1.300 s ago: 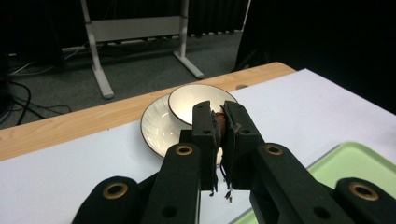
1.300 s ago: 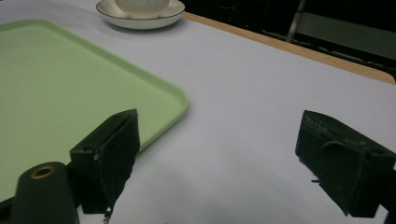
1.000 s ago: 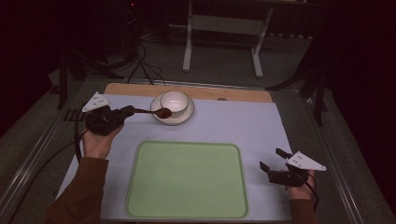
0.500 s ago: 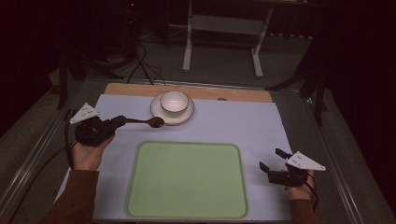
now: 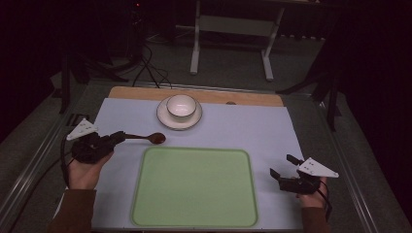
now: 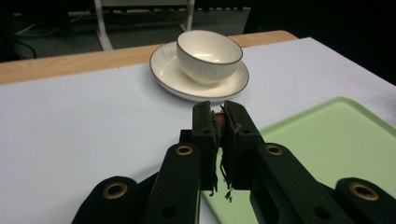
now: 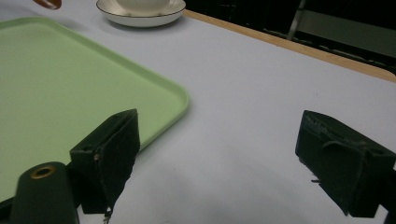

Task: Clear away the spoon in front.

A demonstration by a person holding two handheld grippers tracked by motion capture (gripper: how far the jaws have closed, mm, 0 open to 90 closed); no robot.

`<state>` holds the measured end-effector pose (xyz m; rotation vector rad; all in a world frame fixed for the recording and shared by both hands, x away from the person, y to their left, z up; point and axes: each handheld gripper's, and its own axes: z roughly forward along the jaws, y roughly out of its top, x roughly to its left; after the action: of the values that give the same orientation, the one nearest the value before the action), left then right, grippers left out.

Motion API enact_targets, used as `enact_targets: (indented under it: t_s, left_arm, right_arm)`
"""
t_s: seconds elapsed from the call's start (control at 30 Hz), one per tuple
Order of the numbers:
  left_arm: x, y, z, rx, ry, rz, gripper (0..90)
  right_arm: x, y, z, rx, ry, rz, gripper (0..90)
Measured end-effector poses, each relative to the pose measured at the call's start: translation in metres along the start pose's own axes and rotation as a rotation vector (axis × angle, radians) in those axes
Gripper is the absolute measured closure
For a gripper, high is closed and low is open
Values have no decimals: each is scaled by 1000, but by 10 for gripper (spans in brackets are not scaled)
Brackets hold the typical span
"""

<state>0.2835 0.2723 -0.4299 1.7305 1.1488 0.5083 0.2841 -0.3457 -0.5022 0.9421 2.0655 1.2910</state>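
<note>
Between tray (image 5: 194, 187) and saucer (image 5: 165, 120) | spoon (image 5: 154, 138) clamped in left tongs (image 5: 119, 138) | right tongs (image 5: 282, 167) apart, well away

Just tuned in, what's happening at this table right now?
A person works with tongs in each hand. The left tongs are shut on a brown spoon, holding it just off the far left corner of the green tray. The bowl sits on its saucer beyond. The right tongs rest open, right of the tray.
</note>
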Motion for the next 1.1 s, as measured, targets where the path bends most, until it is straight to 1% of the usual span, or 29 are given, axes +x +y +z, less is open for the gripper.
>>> enact_targets:
  t_s: [0.1, 0.27, 0.37, 0.4, 0.43, 0.53, 0.63, 0.7, 0.83, 0.93, 1.03, 1.1]
  left_arm:
    - [1, -4, 0, 14, 5, -5, 840]
    - [2, -14, -1, 40, 2, -27, 840]
    - [2, -16, 0, 62, 16, -26, 839]
    - [2, -16, 1, 61, 21, -27, 839]
    - [2, -16, 2, 56, 24, -28, 837]
    - [4, -12, 7, 42, 49, -33, 827]
    - [6, -5, 16, 24, 68, -27, 814]
    - [7, -1, 22, 11, 74, -34, 805]
    - [11, 7, 39, -26, 81, -71, 797]
    - [13, 11, 50, -46, 87, -88, 799]
    - [16, 14, 62, -56, 100, -109, 801]
    - [19, 15, 68, -52, 99, -127, 801]
  right_arm:
    - [0, 0, 0, 0, 1, 1, 135]
    - [0, 0, 0, 2, 1, 2, 136]
    - [0, 0, 0, 3, 1, 2, 135]
    - [0, 0, 1, 2, 2, -1, 136]
    - [0, 0, 1, 4, 2, -1, 136]
    - [0, 0, 1, 4, 2, -3, 135]
    - [0, 0, 1, 3, 2, -2, 135]
    - [0, 0, 1, 4, 2, -2, 136]
    - [0, 0, 1, 6, 2, -3, 136]
    - [0, 0, 0, 3, 1, 1, 136]
    - [0, 0, 0, 4, 1, 0, 136]
    - [0, 0, 0, 4, 1, 0, 136]
